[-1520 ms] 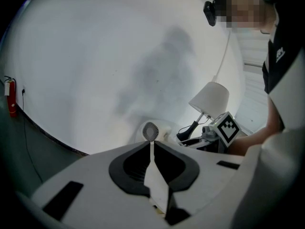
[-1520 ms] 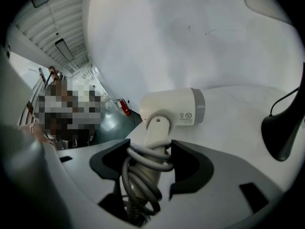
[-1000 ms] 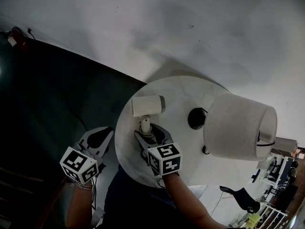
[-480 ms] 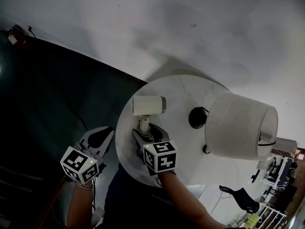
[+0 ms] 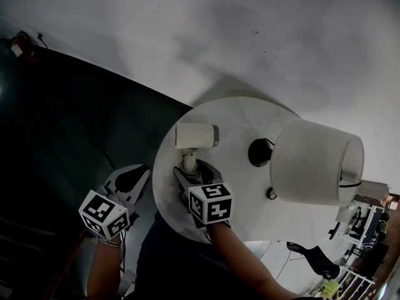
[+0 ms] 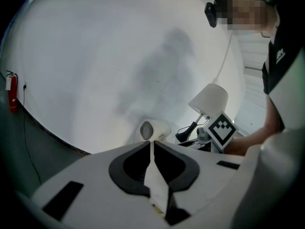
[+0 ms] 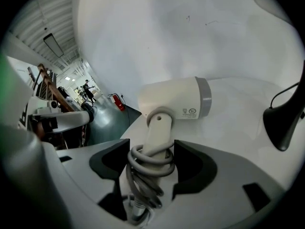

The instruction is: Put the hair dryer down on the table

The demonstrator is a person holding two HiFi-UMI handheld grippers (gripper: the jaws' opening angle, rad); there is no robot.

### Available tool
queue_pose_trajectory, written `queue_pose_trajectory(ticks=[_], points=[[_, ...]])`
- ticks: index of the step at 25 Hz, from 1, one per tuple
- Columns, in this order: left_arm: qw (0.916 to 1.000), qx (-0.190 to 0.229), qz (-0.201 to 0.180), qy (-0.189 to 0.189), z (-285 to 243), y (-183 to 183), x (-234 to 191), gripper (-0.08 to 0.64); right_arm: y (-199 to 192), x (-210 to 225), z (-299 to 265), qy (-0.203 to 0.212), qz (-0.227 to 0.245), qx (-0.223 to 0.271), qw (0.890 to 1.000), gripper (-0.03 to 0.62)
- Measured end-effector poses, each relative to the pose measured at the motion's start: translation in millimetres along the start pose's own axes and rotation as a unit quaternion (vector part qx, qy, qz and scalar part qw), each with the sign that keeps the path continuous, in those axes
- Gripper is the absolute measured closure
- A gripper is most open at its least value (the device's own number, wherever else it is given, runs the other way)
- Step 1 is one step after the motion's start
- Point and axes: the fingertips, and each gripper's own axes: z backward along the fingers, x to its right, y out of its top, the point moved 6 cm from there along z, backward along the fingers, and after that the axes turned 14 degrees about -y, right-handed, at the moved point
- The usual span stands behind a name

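Right gripper (image 7: 152,159) clamped on dryer (image 7: 174,99) handle, over wound cord (image 7: 151,162). Barrel ahead of jaws, over table (image 5: 240,114). Left gripper (image 6: 152,151) closed, empty. Hard smooth shell, probably light but top-heavy — grip at cord wrap, less slip.

A white-shaded table lamp (image 5: 315,161) stands on a black base (image 5: 259,153). A red fire extinguisher (image 6: 10,93) hangs on the wall (image 6: 95,56).
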Motion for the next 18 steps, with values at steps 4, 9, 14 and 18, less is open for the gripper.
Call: queue_pose_trajectory(ticks=[4,9,14,18], points=[[1.0000,-0.001,-0.002,0.001,4,-2,1,0.522,-2,-1,4,-0.005,0.018,0.006,1.000,0.299],[0.9999,-0.008,-0.011,0.004,5,-3,6,0.522,-8,3,12,-0.009,0.025,0.007,1.000,0.299],[0.9998,-0.004,-0.020,-0.005,4,-2,16,0.522,-11,10,28,-0.007,0.001,0.025,1.000,0.299],[0.9997,-0.003,-0.023,-0.011,6,0,22,0.522,-9,12,41,-0.010,-0.003,0.044,0.999,0.301]])
